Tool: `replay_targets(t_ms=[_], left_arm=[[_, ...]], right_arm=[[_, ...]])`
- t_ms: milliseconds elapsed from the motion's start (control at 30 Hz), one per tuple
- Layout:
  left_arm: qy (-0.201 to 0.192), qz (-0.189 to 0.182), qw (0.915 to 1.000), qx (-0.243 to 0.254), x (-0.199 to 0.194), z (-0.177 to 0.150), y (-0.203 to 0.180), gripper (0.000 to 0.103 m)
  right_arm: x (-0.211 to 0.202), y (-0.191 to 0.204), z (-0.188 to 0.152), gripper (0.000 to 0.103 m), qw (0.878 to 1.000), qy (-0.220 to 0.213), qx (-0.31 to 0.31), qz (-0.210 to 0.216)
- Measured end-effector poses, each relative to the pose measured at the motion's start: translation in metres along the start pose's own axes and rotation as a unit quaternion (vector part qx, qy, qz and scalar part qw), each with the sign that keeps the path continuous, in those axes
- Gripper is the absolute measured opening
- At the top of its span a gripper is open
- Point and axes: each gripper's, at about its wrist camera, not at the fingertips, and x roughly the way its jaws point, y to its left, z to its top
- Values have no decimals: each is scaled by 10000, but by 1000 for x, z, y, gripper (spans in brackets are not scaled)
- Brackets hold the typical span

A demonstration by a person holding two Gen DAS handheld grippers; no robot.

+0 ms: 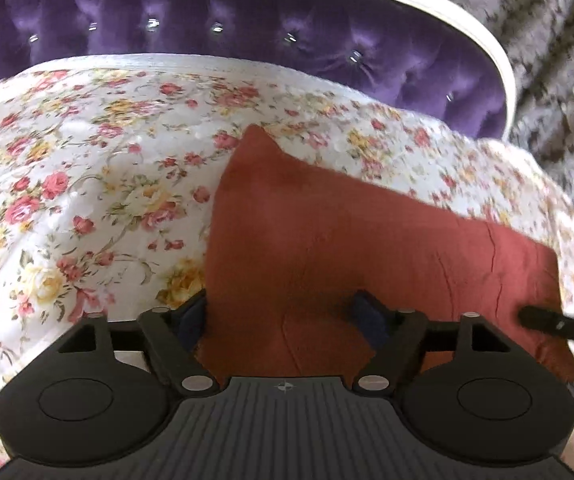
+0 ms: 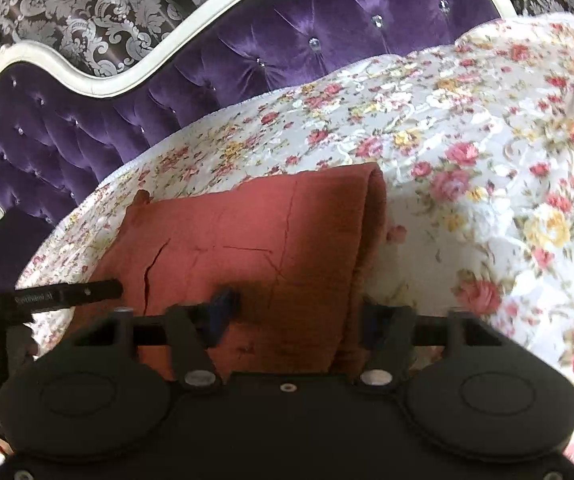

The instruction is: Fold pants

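Both grippers' fingers (image 1: 371,316) spread wide over folded pants (image 2: 255,240).

The near edge of the red pants (image 1: 327,248) is hidden behind the black body of the left gripper (image 1: 283,312) at the bottom of the frame. In the right wrist view, the lower part of the cloth is covered in the same way by the right gripper (image 2: 295,312). The purple headboard (image 2: 87,128) is cut off at the left edge. The flowered bedspread (image 1: 87,168) is blurred towards the corners.
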Motion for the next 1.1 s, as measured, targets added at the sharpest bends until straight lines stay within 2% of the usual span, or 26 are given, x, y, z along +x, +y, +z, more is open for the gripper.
replay_targets(t_ms=[33, 67, 100, 167, 233, 333, 433, 500, 567, 600, 633, 700, 767, 800, 833, 900, 967, 1000, 1100], left_arm=[[-37, 36, 9999, -102, -2, 0, 0, 39], [-65, -18, 9999, -153, -5, 0, -1, 28], [-101, 16, 9998, -154, -7, 1, -4, 27], [-228, 253, 9994, 94, -13, 2, -14, 20], [-475, 355, 9979, 244, -21, 8, -20, 17], [-642, 378, 9969, 268, -26, 28, -20, 17], [-733, 359, 9966, 89, -19, 50, -12, 17], [-502, 355, 9981, -31, -2, 59, -6, 19], [-153, 387, 9988, -247, 20, 62, 3, 24], [-29, 390, 9989, -274, 27, 59, 7, 27], [-36, 363, 9989, -294, 28, 57, 9, 29], [-144, 416, 9984, -366, 15, 52, 9, 28], [-260, 616, 9971, -356, -3, 48, 5, 28], [-335, 661, 9966, -355, -11, 46, 2, 28], [-408, 692, 9961, -359, -21, 44, 0, 28], [-511, 740, 9951, -420, -36, 38, -7, 28], [-482, 727, 9954, -391, -41, 33, -15, 28], [-412, 755, 9958, -329, -40, 29, -21, 28], [-87, 896, 9957, -238, -25, 14, -32, 28]], right_arm=[[-1, 1, 1, 43, 10000, -21, -50, -9], [-2, 2, 2, 36, 10000, -33, -61, 37], [-4, 5, 4, 31, 9999, -62, -134, 29], [-9, 19, 9, 29, 9983, -189, -548, -87], [-13, 31, 17, 28, 9953, -399, -866, -159], [-11, 42, 42, 28, 9919, -641, -1093, -135], [6, 44, 66, 28, 9906, -732, -1151, -114], [26, 38, 77, 31, 9926, -637, -1023, -138], [53, 26, 83, 34, 9958, -235, -823, -312], [63, 20, 84, 39, 9965, -55, -704, -441], [67, 13, 83, 41, 9972, 60, -562, -488], [58, 8, 78, 41, 9985, -63, -372, -405], [38, 15, 72, 42, 9950, -395, -537, -742], [28, 18, 70, 48, 9922, -574, -666, -880], [19, 24, 69, 48, 9897, -731, -781, -954], [1, 32, 63, 48, 9888, -895, -894, -797], [-4, 42, 54, 45, 9895, -814, -1051, -560], [-1, 45, 50, 40, 9891, -707, -1164, -555], [17, 46, 30, 37, 9859, -263, -1332, -976]])
